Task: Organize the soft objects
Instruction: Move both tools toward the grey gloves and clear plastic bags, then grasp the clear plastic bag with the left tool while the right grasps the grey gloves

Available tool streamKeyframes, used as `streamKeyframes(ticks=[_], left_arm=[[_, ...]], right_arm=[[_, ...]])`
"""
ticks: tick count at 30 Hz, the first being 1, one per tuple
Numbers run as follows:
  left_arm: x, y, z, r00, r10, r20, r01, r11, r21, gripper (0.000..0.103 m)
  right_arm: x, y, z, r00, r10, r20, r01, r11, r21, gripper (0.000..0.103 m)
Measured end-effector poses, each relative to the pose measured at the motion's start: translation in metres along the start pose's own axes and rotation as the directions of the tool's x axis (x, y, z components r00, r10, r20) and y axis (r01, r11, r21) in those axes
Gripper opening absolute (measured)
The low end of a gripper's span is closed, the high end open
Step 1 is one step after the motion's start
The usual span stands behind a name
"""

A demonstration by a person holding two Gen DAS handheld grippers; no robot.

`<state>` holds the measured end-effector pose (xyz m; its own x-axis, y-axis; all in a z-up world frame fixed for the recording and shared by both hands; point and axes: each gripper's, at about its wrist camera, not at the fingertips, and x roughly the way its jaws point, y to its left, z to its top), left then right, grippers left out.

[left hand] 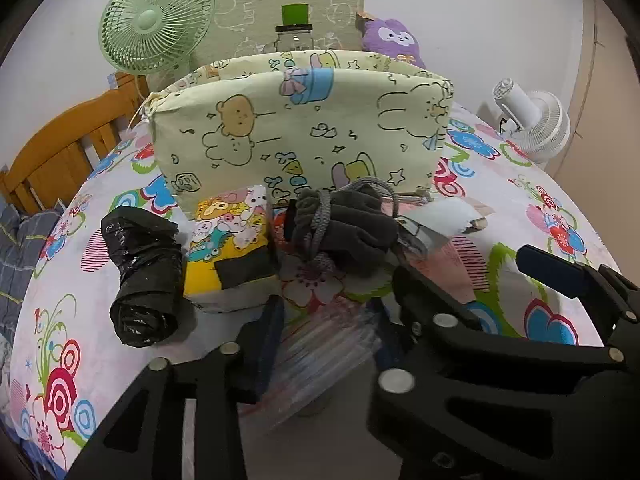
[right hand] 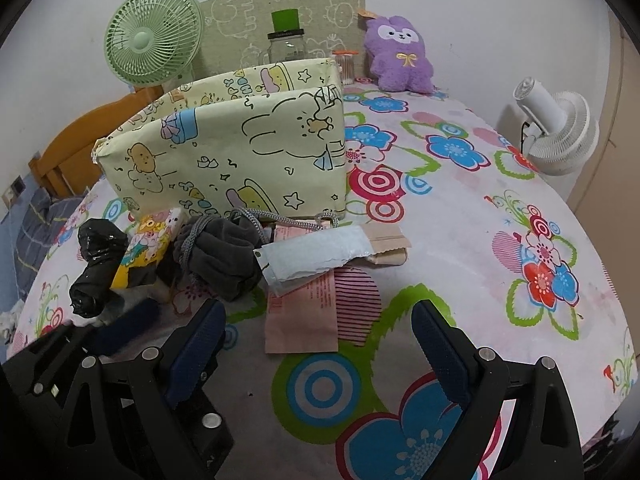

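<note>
A pale yellow cartoon-print fabric box (left hand: 296, 128) stands open on the flowered table (left hand: 520, 208); it also shows in the right wrist view (right hand: 240, 152). In front of it lie a black plastic roll (left hand: 140, 272), a cartoon tissue pack (left hand: 232, 240), a grey drawstring pouch (left hand: 344, 224), a white padded pouch (right hand: 316, 256) and a pink packet (right hand: 304, 312). My left gripper (left hand: 332, 344) holds a clear plastic bag (left hand: 328, 356) between its jaws. My right gripper (right hand: 320, 344) is open and empty, low over the table near the pink packet; it also shows in the left wrist view (left hand: 480, 304).
A green fan (left hand: 156, 24), a glass jar with a green lid (left hand: 294, 32) and a purple plush (right hand: 400, 56) stand at the back. A white fan (right hand: 556, 136) is at the right edge. A wooden bed frame (left hand: 64, 152) is at the left.
</note>
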<state>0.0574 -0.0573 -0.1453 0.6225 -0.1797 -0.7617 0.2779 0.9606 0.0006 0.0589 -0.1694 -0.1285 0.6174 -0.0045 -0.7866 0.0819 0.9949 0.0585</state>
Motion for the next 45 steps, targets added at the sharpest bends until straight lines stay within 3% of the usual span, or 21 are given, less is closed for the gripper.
streamKeyframes(ticks=[8, 19, 34, 45], left_arm=[[-0.006, -0.003, -0.005, 1.000, 0.007, 0.004, -0.007, 1.000, -0.018, 0.021], [-0.016, -0.005, -0.003, 1.000, 0.013, 0.017, -0.012, 0.999, -0.042, 0.011], [-0.011, 0.024, 0.012, 1.000, -0.001, 0.013, 0.003, 0.990, -0.138, 0.010], [0.002, 0.035, 0.009, 0.999, -0.046, -0.022, 0.041, 0.979, -0.198, 0.010]], right_arm=[[-0.001, -0.002, -0.002, 1.000, 0.022, -0.003, -0.022, 1.000, 0.000, 0.096], [-0.012, -0.004, -0.001, 0.999, 0.039, 0.013, -0.039, 0.999, 0.005, 0.096], [-0.003, 0.019, 0.026, 0.997, 0.079, 0.021, -0.078, 0.995, -0.058, 0.091], [0.013, 0.040, 0.031, 0.991, 0.137, 0.006, -0.135, 0.982, -0.134, 0.080]])
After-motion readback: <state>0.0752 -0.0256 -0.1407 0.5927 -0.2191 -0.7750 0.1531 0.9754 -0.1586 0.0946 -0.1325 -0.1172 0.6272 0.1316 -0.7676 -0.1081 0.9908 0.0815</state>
